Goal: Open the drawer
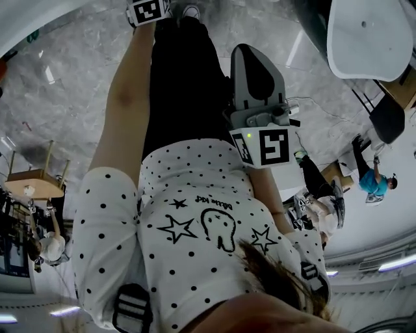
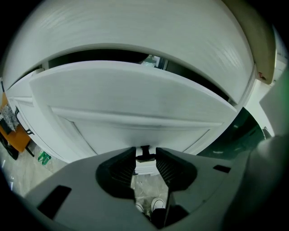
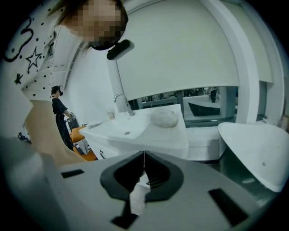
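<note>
A white drawer front fills the left gripper view, with a dark gap along its top edge under the white counter. A small dark handle sticks out of its lower middle. My left gripper has a ribbed pad on each side of that handle, and the handle spans the whole gap between them. In the head view only the left gripper's marker cube shows, at the top edge. My right gripper is shut with nothing in it and hangs by my right side, away from the drawer.
The right gripper view shows a white washbasin counter with a tap and a pale cloth lump. A round white table stands at the right. Other people and a wooden table stand around on the marble floor.
</note>
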The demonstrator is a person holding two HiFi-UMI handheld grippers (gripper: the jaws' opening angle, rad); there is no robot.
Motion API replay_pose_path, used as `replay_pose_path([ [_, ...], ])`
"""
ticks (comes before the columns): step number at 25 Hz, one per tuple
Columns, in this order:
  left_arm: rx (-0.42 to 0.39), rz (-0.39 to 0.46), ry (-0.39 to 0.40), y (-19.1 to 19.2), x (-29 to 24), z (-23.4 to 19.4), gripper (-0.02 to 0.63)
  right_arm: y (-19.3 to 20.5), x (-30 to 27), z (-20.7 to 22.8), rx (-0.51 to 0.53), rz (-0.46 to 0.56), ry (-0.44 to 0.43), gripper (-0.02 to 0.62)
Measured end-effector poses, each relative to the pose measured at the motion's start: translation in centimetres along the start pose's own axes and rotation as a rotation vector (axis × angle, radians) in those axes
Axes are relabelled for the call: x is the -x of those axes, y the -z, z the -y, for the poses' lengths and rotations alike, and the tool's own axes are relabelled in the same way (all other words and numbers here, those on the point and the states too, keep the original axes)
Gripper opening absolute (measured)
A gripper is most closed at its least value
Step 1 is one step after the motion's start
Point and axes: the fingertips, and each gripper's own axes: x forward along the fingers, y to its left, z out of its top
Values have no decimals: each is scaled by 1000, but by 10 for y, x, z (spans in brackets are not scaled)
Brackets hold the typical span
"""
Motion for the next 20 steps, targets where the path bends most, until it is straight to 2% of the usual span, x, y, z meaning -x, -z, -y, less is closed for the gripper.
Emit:
replay_pose_path([
  [20,30,5,6,1,1,-3,140,3,-8,0,1,-22,-22,14],
])
